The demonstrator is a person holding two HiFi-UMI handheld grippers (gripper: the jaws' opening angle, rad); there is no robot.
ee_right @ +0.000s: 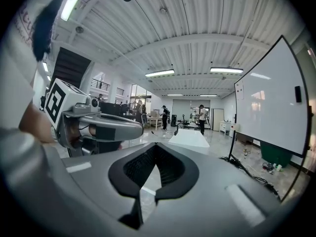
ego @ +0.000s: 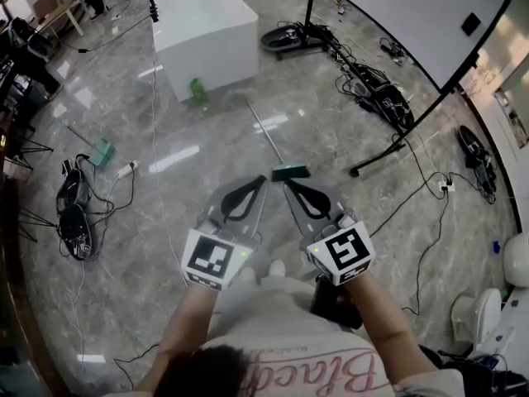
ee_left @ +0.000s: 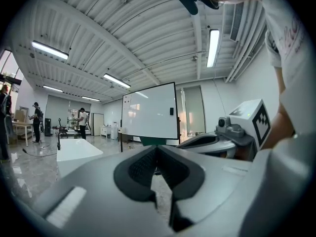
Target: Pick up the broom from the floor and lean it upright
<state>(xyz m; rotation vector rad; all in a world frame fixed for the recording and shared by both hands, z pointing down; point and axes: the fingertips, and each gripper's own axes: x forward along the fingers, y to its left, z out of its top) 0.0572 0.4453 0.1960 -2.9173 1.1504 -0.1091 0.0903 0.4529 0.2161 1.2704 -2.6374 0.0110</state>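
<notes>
Scene: We look down from the head view on a polished grey stone floor (ego: 207, 147) in a large workshop hall, with both grippers held out in front of the body.
Left gripper: The left gripper (ego: 264, 179) sits just left of centre in the frame and points forward, about level. In its own view its jaws are pressed together at the tips with nothing between them (ee_left: 157, 147).
Right gripper: The right gripper (ego: 287, 184) sits just right of centre, close beside the left one, with its nose tipped slightly toward the floor. Its own view shows its jaws closed tip to tip and empty (ee_right: 154, 147).
Arms: Two bare forearms rise from the bottom edge of the frame and angle inward. The two marker cubes (ego: 216, 257) end up side by side and the gripper noses nearly meet.
Broom: The broom (ego: 290, 172) lies flat on the floor at the centre of the frame. Its green head is just beyond the gripper tips and its thin handle runs up and left. Neither gripper touches it.
Surroundings: A white box (ego: 202, 27) stands at upper centre with a green bottle (ego: 197, 91) at its foot. A whiteboard (ego: 397, 15) on a black stand fills the upper right. Cables (ego: 372, 85) trail across the floor below it.
</notes>
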